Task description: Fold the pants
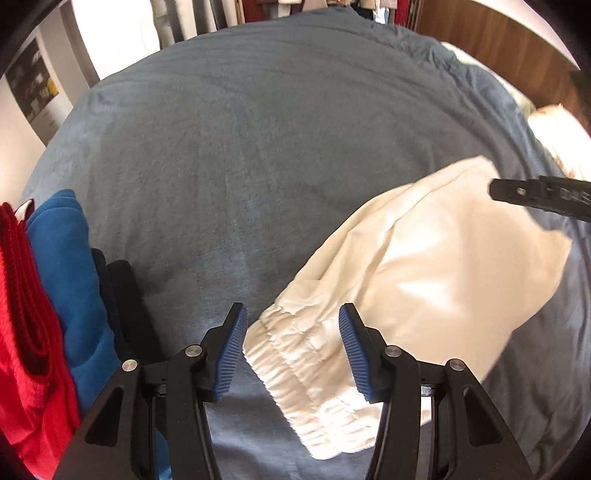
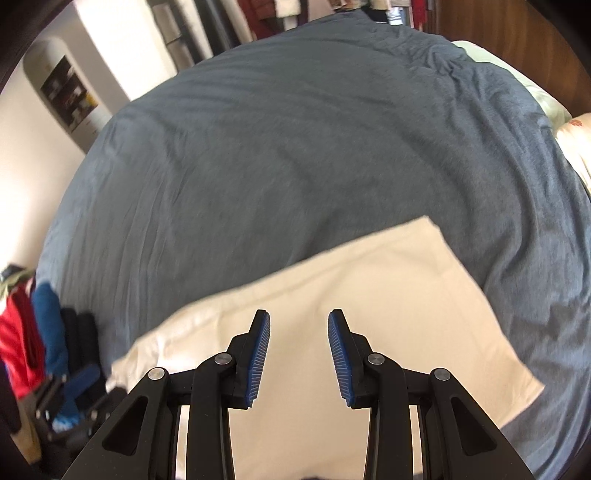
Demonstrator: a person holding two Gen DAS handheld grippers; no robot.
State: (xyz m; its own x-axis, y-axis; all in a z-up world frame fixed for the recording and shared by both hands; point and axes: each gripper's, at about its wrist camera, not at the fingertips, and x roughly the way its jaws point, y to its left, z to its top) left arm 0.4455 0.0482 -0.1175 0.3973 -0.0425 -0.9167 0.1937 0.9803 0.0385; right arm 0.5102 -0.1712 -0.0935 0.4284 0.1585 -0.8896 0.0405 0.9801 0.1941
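Note:
Cream-white pants (image 1: pixel 424 266) lie folded on a grey-blue bedspread (image 1: pixel 240 147), the gathered elastic waistband (image 1: pixel 303 358) nearest me. My left gripper (image 1: pixel 293 325) is open, its blue pads on either side of the waistband and just above it, holding nothing. In the right wrist view the pants (image 2: pixel 388 295) spread flat as a pale panel. My right gripper (image 2: pixel 299 332) is open above that panel, empty. The right gripper's black finger (image 1: pixel 539 195) shows at the right edge of the left wrist view, over the far end of the pants.
A stack of folded clothes, red (image 1: pixel 22 295), blue (image 1: pixel 70 266) and dark (image 1: pixel 122 295), sits at the bed's left edge. The left gripper (image 2: pixel 74 391) shows blurred at lower left in the right wrist view. Pillows (image 2: pixel 576 147) lie at the right. Hanging clothes (image 2: pixel 280 11) and a wall lie beyond the bed.

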